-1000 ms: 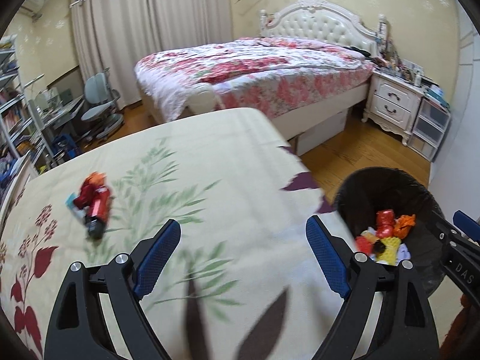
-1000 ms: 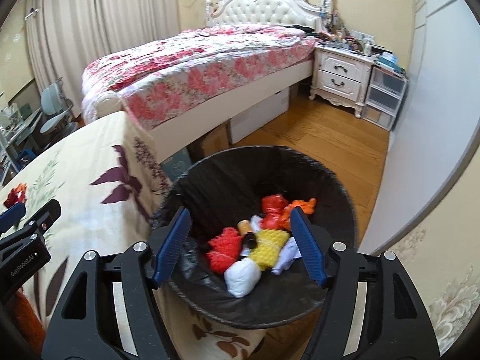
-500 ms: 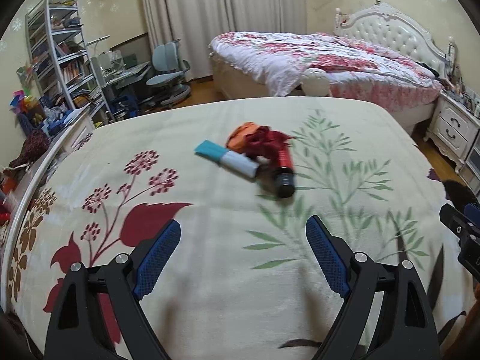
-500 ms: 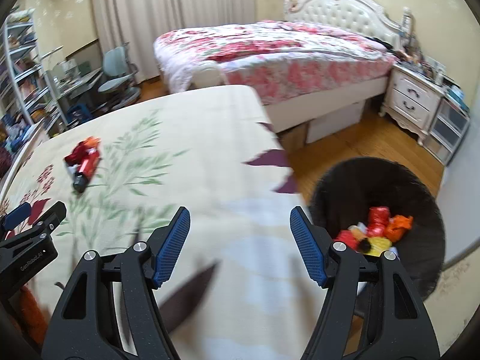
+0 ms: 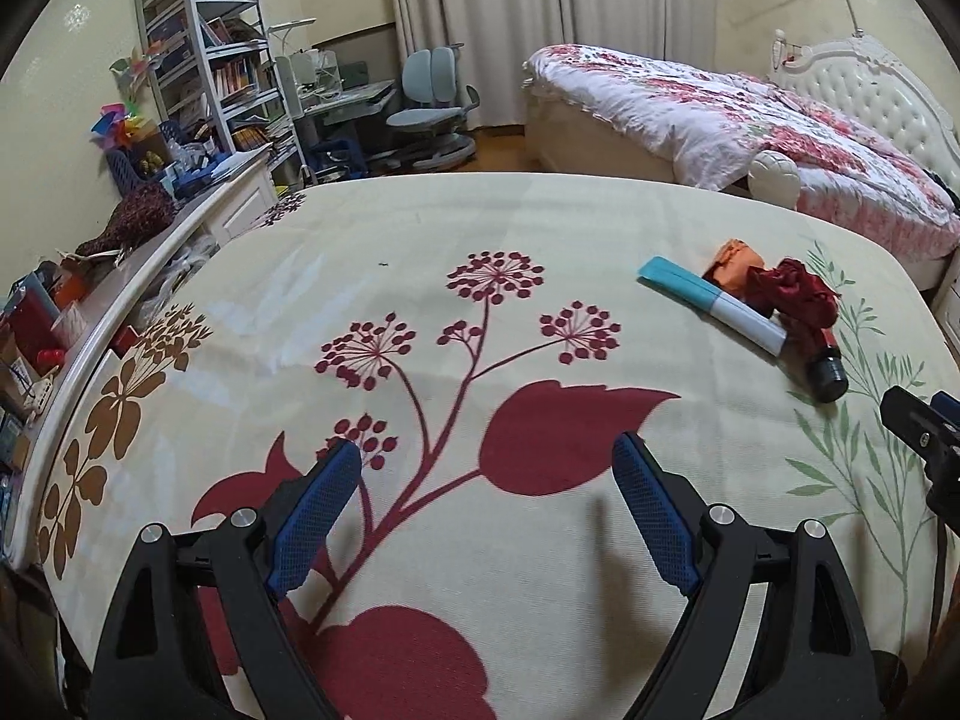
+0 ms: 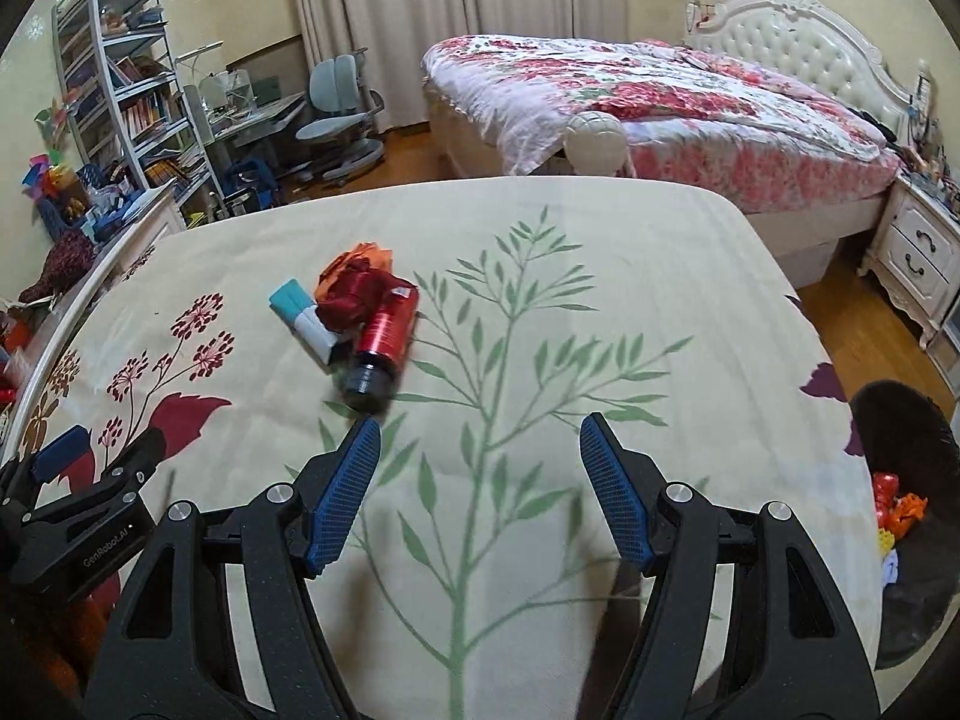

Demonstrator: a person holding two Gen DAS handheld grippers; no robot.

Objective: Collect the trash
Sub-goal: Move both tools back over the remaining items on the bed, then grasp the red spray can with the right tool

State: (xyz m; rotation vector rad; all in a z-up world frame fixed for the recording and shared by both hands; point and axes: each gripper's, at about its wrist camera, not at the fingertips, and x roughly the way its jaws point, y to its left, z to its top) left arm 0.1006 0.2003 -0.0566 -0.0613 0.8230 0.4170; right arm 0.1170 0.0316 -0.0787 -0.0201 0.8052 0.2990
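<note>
Two hand-held grippers hover over a cream tablecloth [image 6: 600,276] printed with green sprigs and dark red flowers. The left gripper [image 5: 486,510] and the right gripper [image 6: 480,483] both stand wide open, blue ribbed pads apart, with nothing between them.

The remaining trash lies in one tight cluster on the cloth: a glossy red bottle [image 6: 387,330] with a black cap, lying on its side; a crumpled dark red wrapper [image 6: 351,294] draped against it; an orange scrap [image 6: 360,258] behind; and a flat teal-and-white tube [image 6: 303,318] touching the heap. In the right wrist view the cluster sits ahead and left of the open fingers, with bare cloth between.

A black-lined trash bin [image 6: 912,480] stands off the table's right edge, bright scraps visible inside.

Beyond the table, a bed [image 6: 660,96] with floral quilt and tufted white headboard, a grey desk chair [image 6: 336,114], cluttered shelving [image 5: 204,60], pale curtains and wood flooring fill the bedroom.
</note>
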